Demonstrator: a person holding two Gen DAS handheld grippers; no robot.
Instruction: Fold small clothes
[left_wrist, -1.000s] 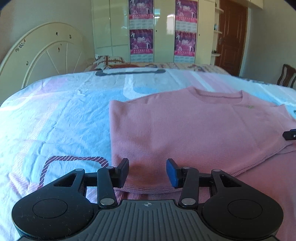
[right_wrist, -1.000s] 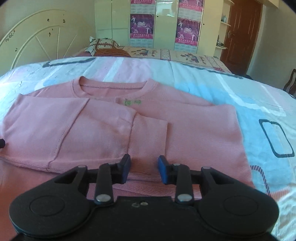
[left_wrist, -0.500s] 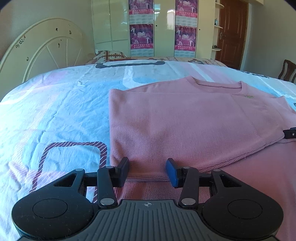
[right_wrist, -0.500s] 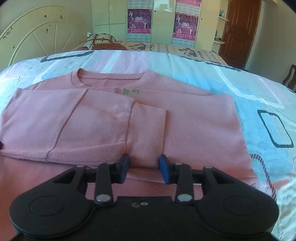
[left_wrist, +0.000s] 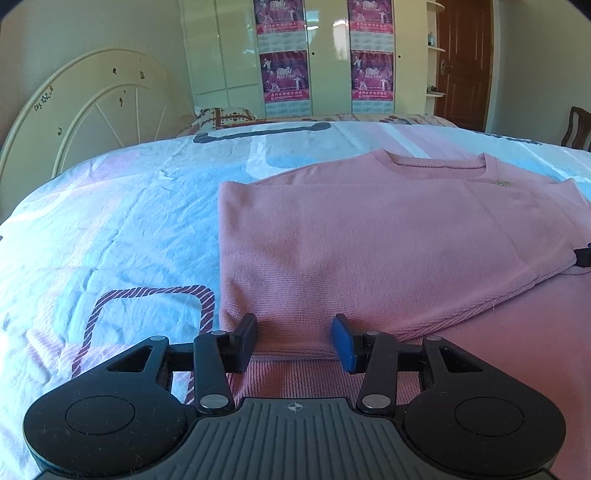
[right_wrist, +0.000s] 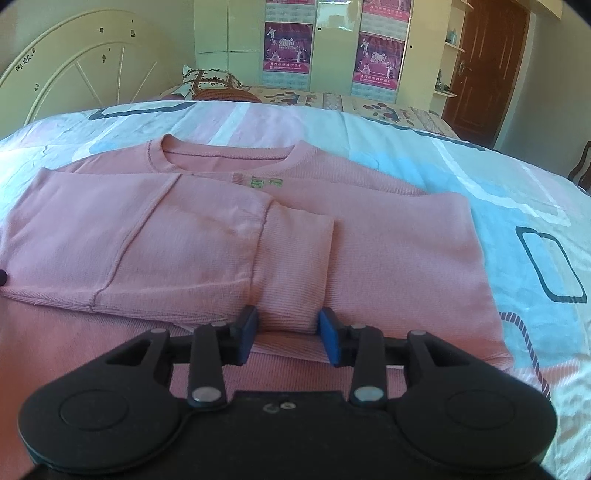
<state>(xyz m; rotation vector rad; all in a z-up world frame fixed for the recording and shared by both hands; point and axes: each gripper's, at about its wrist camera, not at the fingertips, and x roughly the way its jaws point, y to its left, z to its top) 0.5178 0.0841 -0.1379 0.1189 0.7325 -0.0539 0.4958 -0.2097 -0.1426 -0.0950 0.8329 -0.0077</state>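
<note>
The pink top (left_wrist: 369, 236) is lying flat on the bed (left_wrist: 110, 229), collar far, hem edge running crosswise just ahead of both grippers, left (left_wrist: 294, 341) and right (right_wrist: 288, 334), each standing part-open over cloth (gripping nothing)

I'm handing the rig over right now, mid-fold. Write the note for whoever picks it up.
Left gripper: open, pads either side of the near edge of the pink sweater, not pinching it.
Right gripper: open, nothing clamped; the folded sleeve cuff sits just ahead between its pads.
The sweater lies flat on the bed sheet, collar at the far end.
Done: both sides and a sleeve are folded in over the body.
Left: probably grip the near hem with both grippers and fold it up toward the collar.
</note>
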